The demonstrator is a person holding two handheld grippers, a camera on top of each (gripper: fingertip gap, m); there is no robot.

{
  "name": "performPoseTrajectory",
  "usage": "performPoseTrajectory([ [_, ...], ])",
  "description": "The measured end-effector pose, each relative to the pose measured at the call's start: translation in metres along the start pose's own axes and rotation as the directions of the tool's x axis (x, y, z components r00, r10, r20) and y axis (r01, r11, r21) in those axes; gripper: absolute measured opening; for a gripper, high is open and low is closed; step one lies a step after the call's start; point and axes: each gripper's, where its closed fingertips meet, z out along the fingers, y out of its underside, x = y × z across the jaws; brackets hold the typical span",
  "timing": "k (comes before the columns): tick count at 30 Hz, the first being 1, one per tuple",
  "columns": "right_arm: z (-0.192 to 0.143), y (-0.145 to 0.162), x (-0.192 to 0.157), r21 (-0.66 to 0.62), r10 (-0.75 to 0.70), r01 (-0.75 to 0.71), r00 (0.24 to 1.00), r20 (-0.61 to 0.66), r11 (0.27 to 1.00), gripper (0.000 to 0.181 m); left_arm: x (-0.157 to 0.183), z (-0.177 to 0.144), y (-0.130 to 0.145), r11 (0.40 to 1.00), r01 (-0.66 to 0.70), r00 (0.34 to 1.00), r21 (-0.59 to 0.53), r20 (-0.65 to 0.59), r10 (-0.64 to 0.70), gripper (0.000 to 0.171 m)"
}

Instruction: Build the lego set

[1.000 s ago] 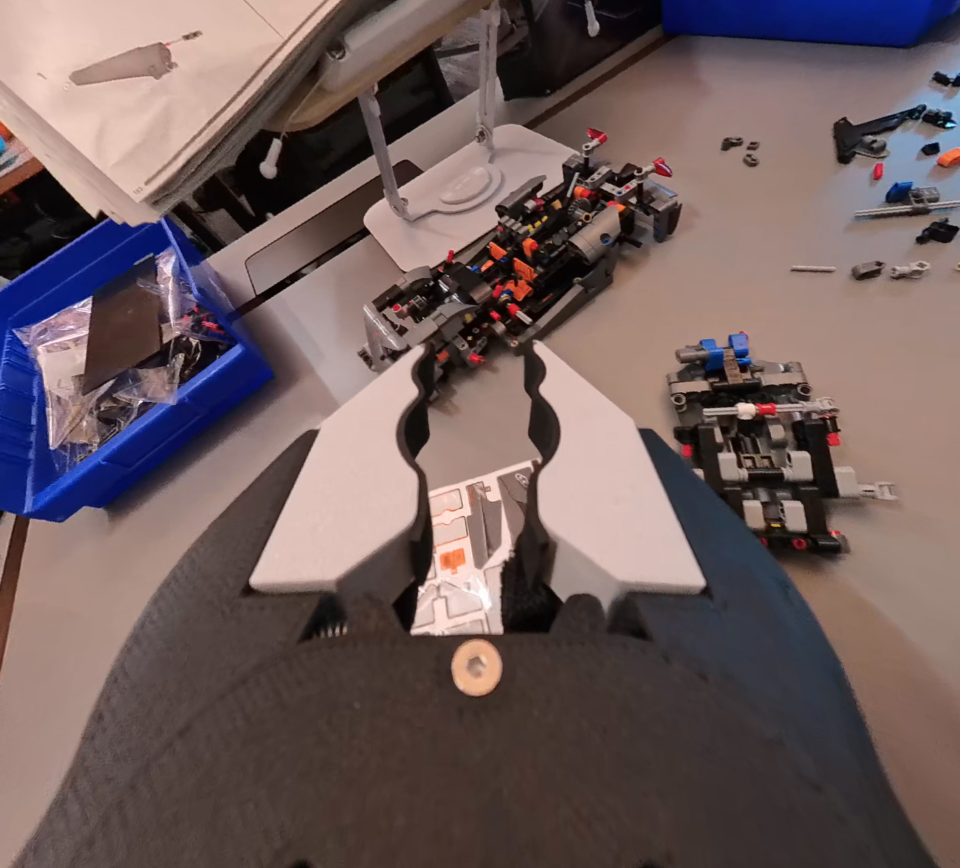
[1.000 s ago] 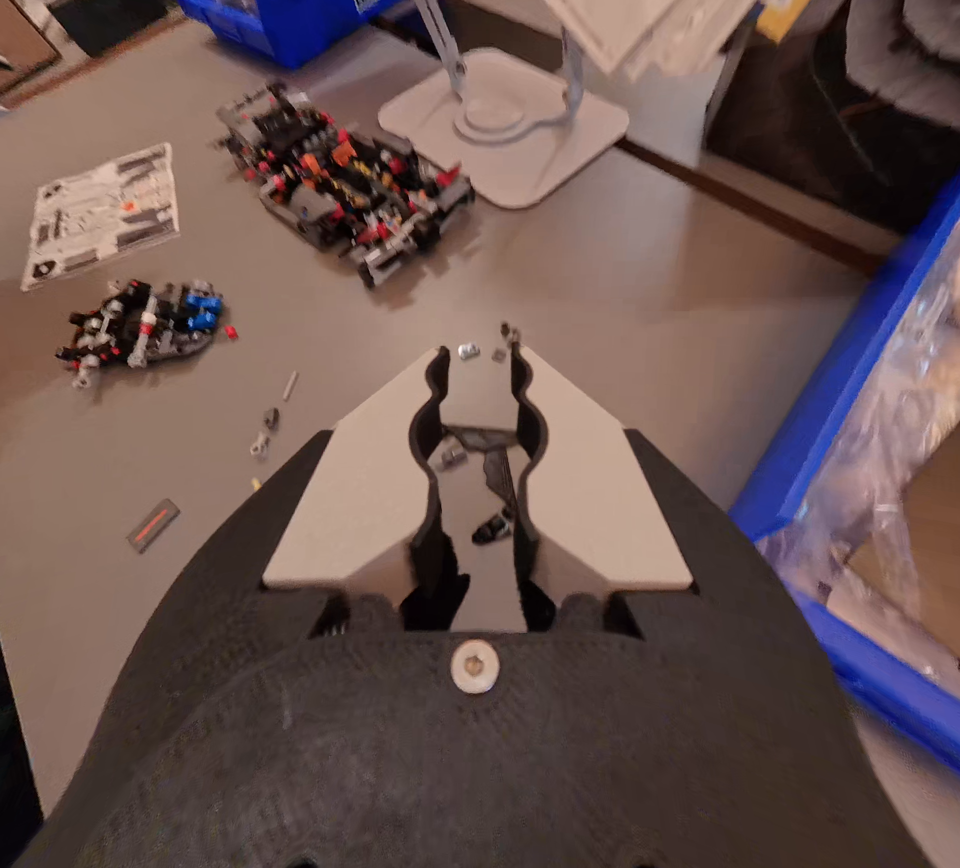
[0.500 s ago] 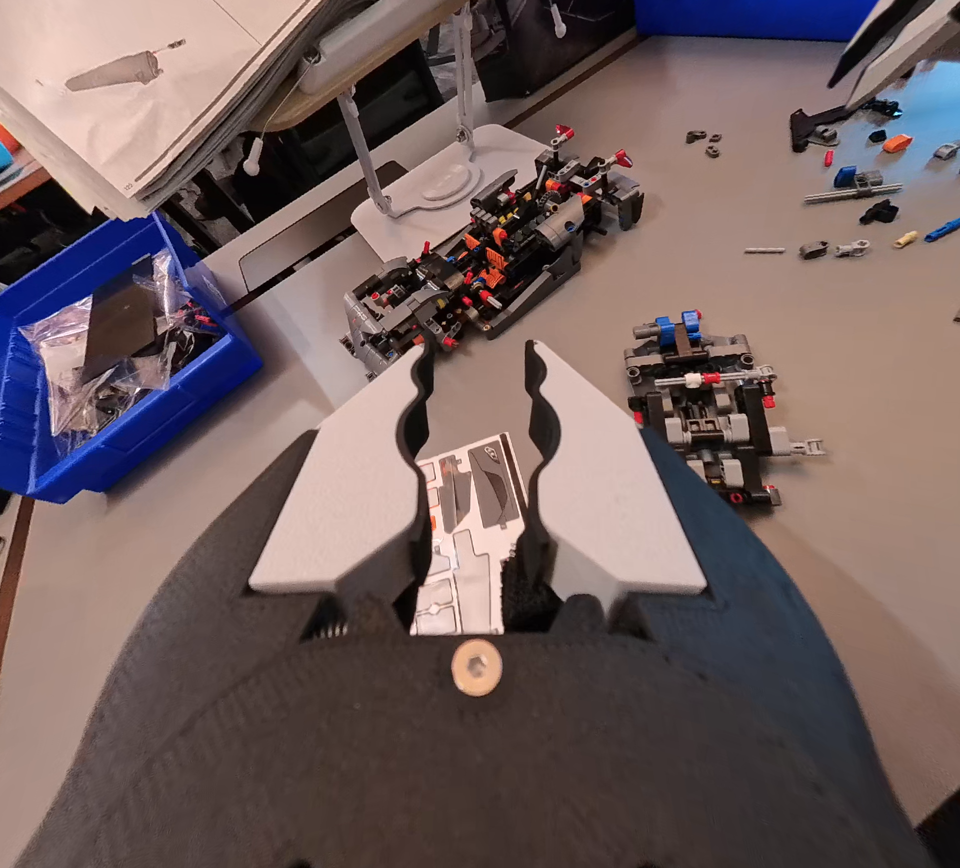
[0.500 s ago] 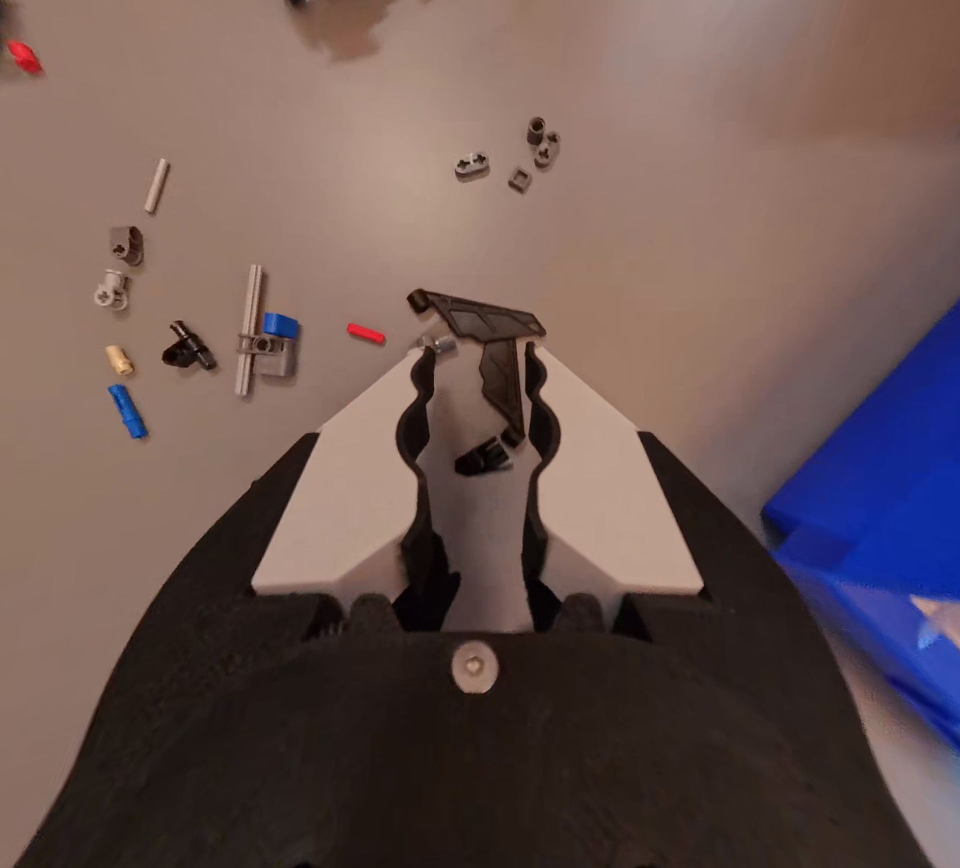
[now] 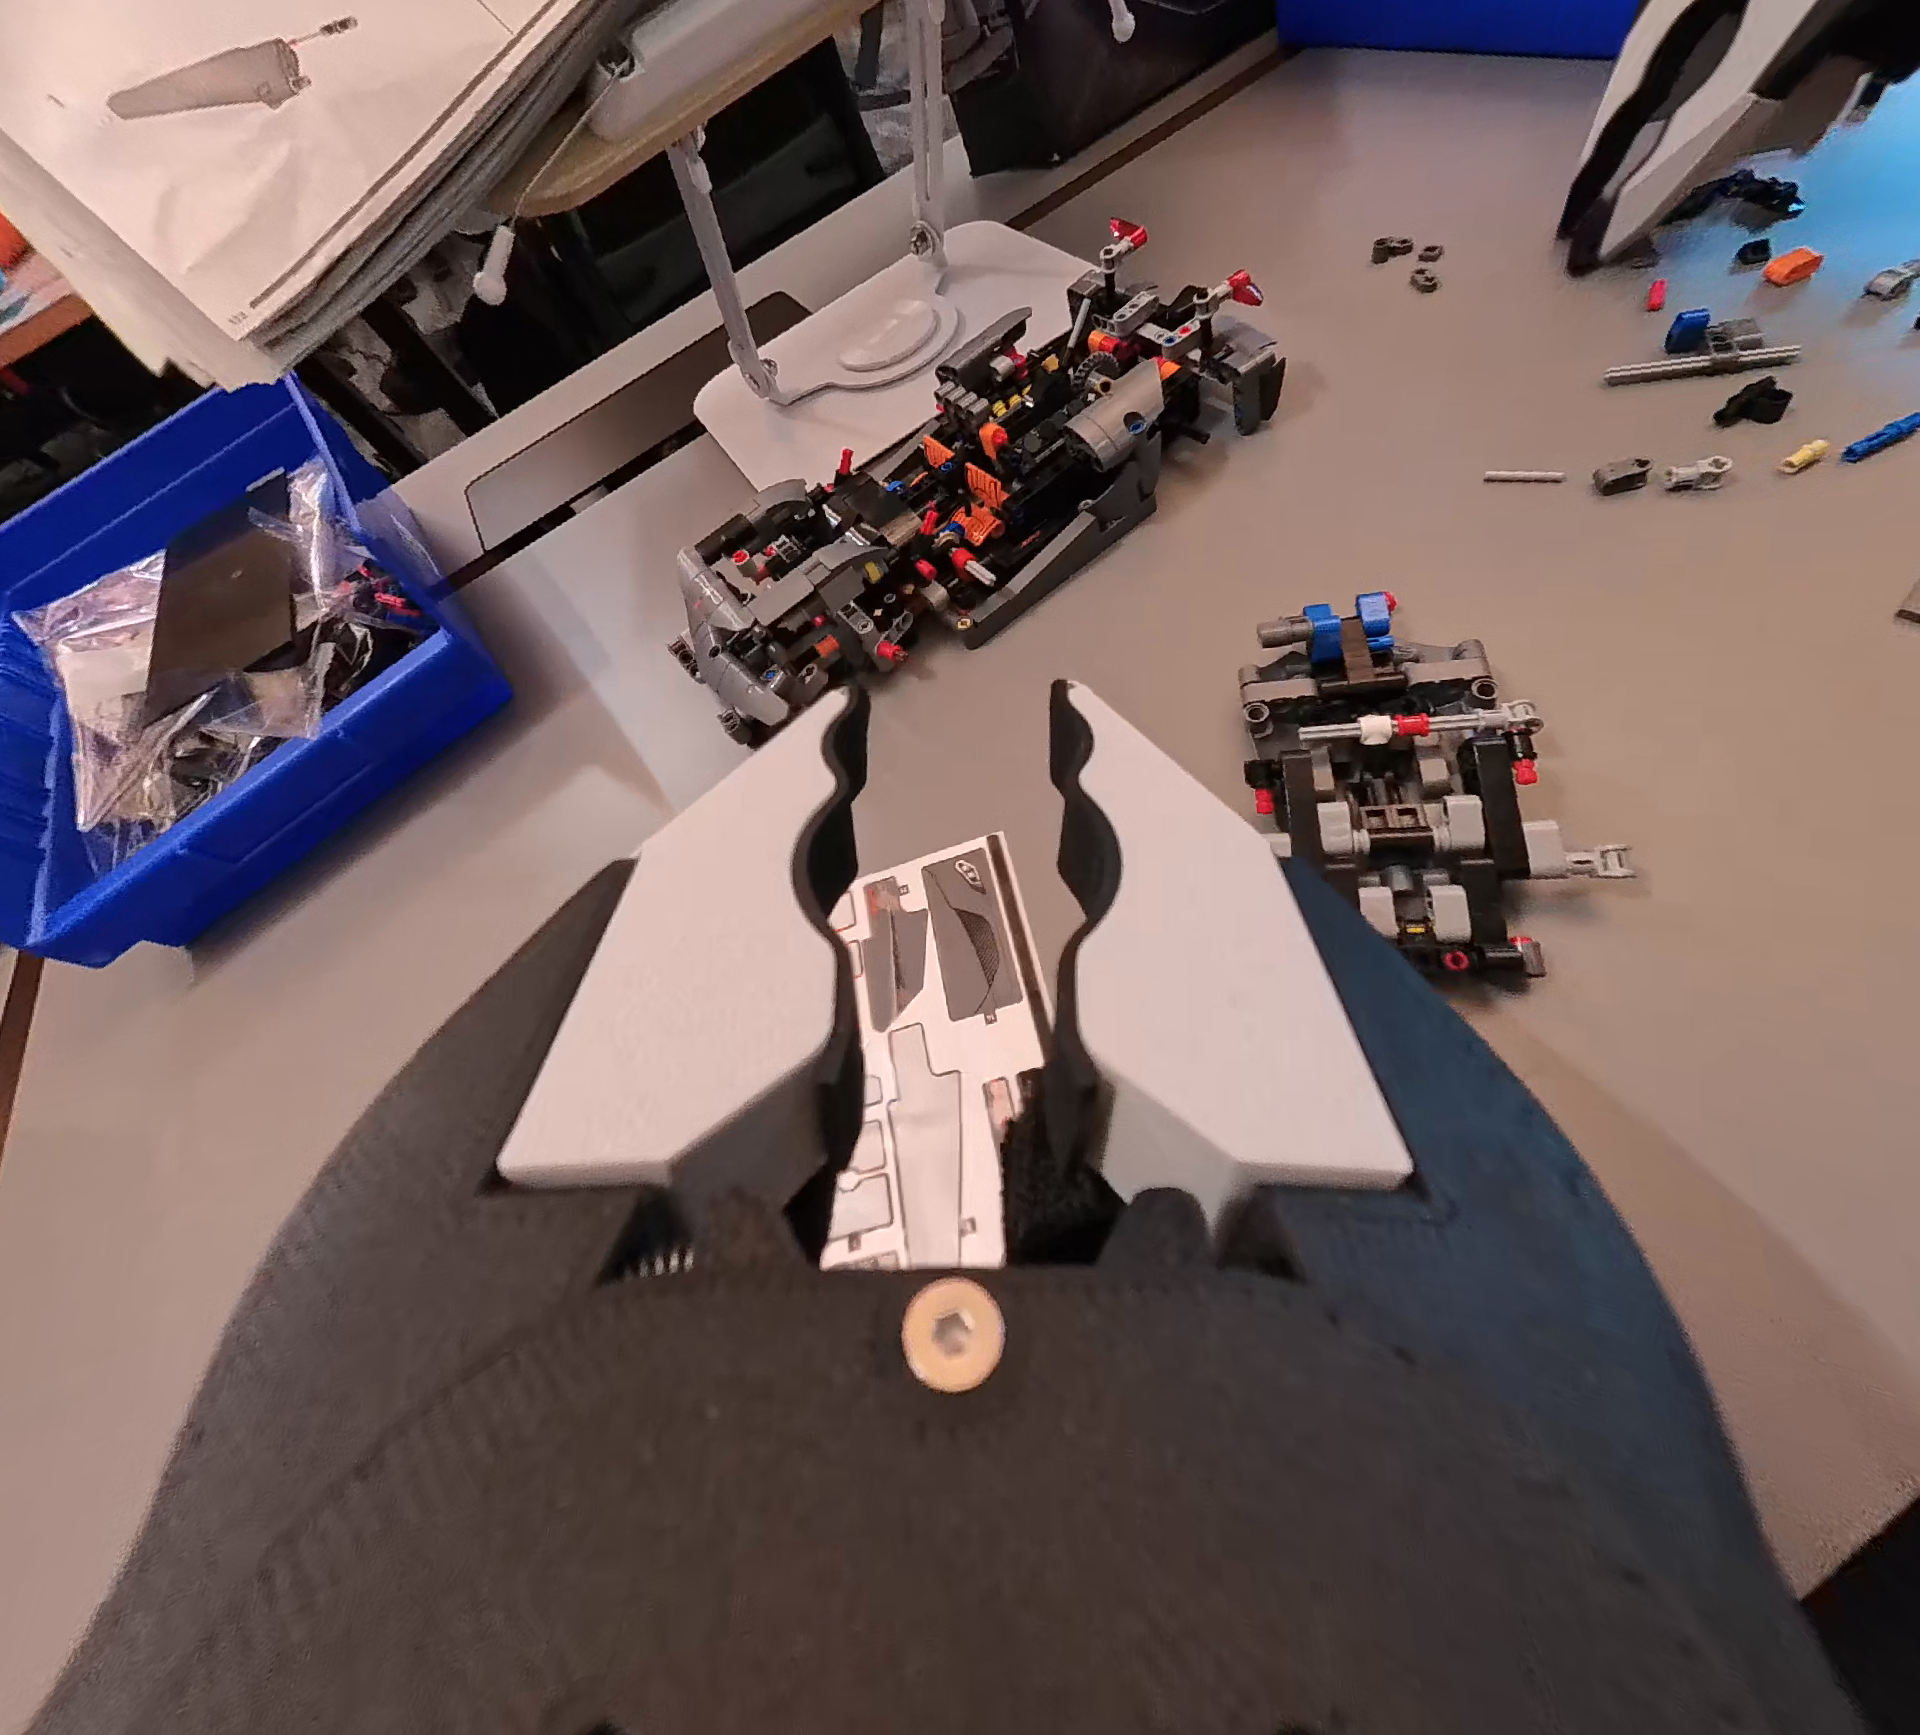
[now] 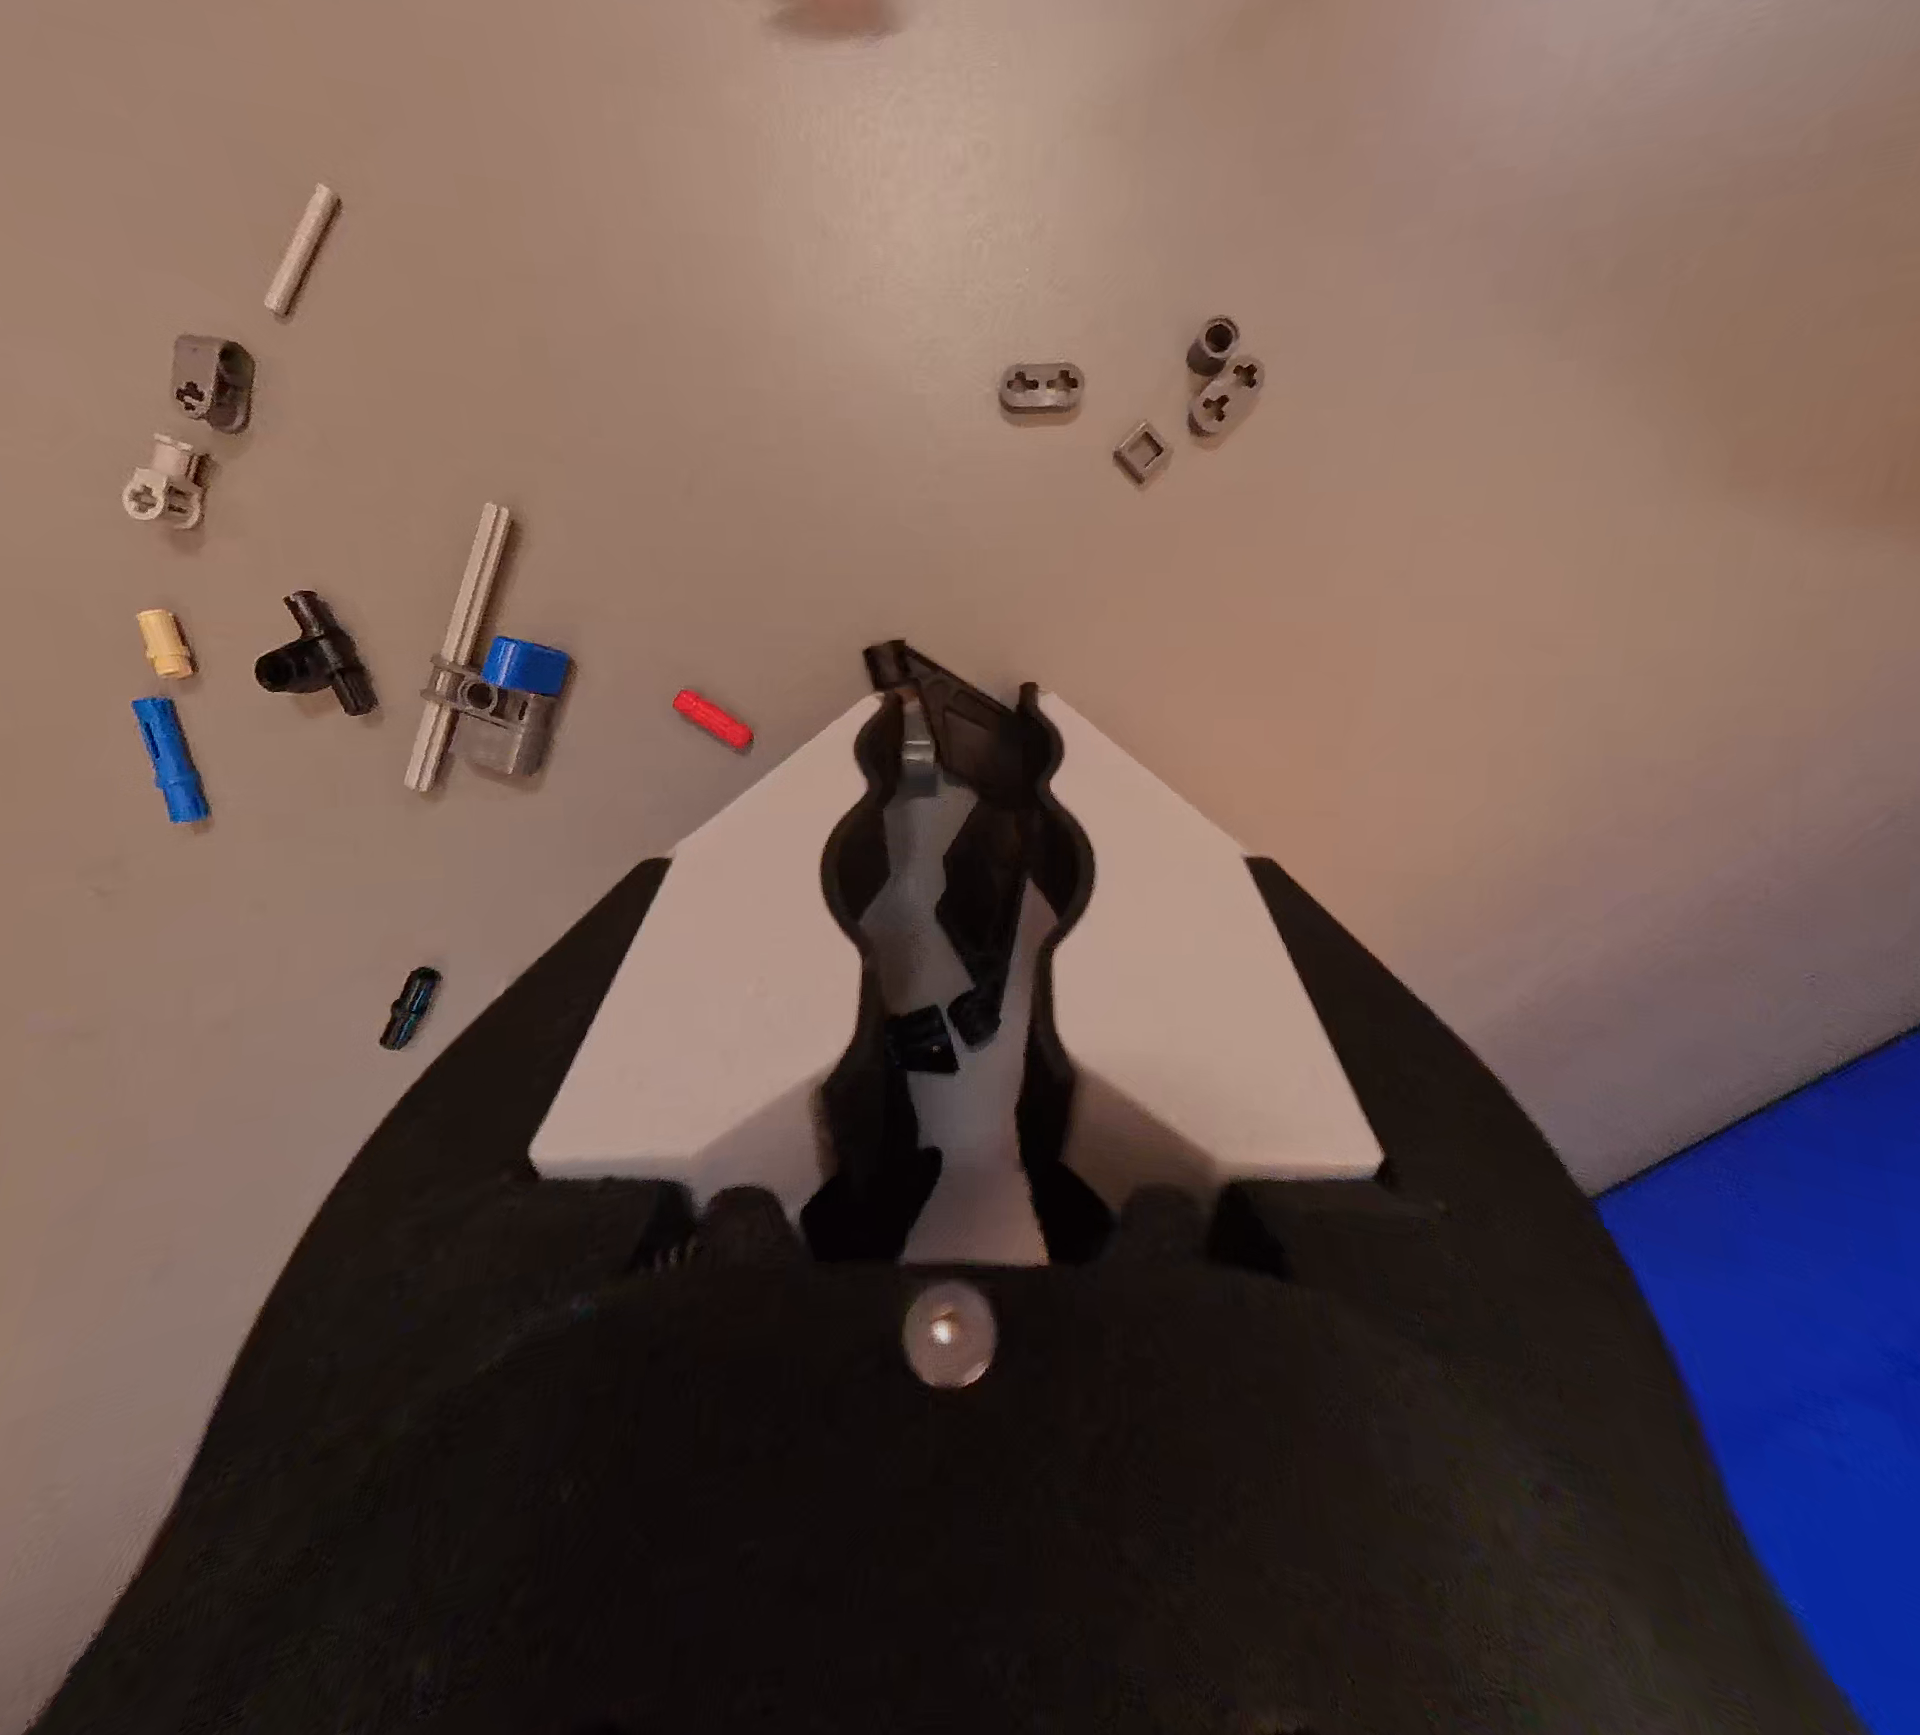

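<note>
The long lego car chassis (image 5: 977, 490) lies mid-table, with a smaller black and grey sub-assembly (image 5: 1392, 802) to its right. My left gripper (image 5: 956, 709) is open and empty, above a sticker sheet (image 5: 935, 1010) just short of the chassis. My right gripper (image 6: 961, 698) is low over the table, its jaws closed in on a black panel piece (image 6: 982, 740); a small grey part (image 6: 920, 755) and a black pin (image 6: 925, 1041) lie between the fingers. The right gripper also shows at the top right of the left wrist view (image 5: 1600, 241).
Loose parts lie left of the right gripper: a grey axle with a blue-topped block (image 6: 499, 688), a red pin (image 6: 712, 717), a blue pin (image 6: 171, 760), and grey connectors (image 6: 1042, 389). Blue bins stand at the left (image 5: 260, 812) and right (image 6: 1787, 1270). An open manual on a stand (image 5: 862, 324) sits behind the chassis. The tips of one gripper are about 40 cm away from the tips of the other.
My right gripper swung from looking across the table to pointing down, dropped lower over the black panel piece, and its jaws narrowed around it. The left gripper drew back slightly and stayed open.
</note>
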Motion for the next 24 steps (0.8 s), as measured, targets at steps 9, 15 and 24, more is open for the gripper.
performPoseTrajectory([
  [9, 0.001, -0.004, -0.006, 0.057, 0.007, -0.006, 1.0, -0.013, 0.998, 0.006, 0.019, 0.02, 0.0, 1.0, -0.011, 0.998, -0.005, -0.061, 0.011, 0.033],
  [15, -0.005, -0.015, -0.013, 0.128, 0.023, -0.022, 1.0, -0.01, 0.992, 0.0, 0.033, 0.03, -0.006, 1.0, -0.021, 0.995, 0.01, -0.096, 0.022, 0.033],
  [24, -0.043, -0.059, -0.037, 0.405, 0.101, -0.152, 0.984, 0.146, 0.902, 0.0, 0.05, 0.035, -0.025, 0.998, -0.037, 0.99, 0.059, -0.133, 0.044, 0.032],
])
